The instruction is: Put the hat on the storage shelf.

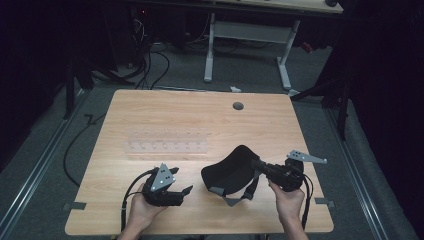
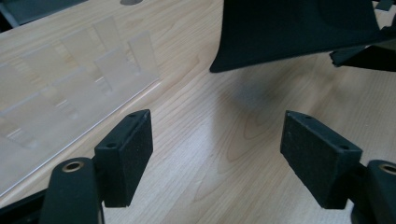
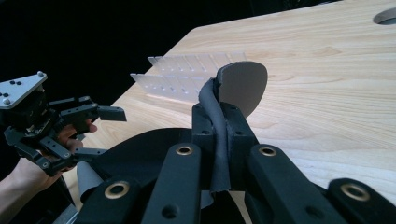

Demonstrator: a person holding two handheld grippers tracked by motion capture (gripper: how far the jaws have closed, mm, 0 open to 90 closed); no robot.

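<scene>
A black cap (image 1: 230,172) with a grey strap hangs just over the wooden table (image 1: 200,120), front right of centre. My right gripper (image 1: 257,165) is shut on its edge; in the right gripper view the jaws (image 3: 218,126) pinch the dark rim, and the cap's grey underside (image 3: 243,84) rises beyond them. My left gripper (image 1: 181,181) is held to the left of the cap, open, with nothing between its pads (image 2: 219,154). The cap (image 2: 289,28) hovers ahead of it, casting a shadow on the wood. The left gripper (image 3: 102,133) also appears at the left of the right gripper view.
A clear plastic rack (image 1: 165,142) with rows of upright tabs lies on the table behind the left gripper, seen close (image 2: 70,74) and farther off (image 3: 187,74). A round grommet hole (image 1: 238,106) sits near the far edge. Another desk (image 1: 250,30) and floor cables lie beyond.
</scene>
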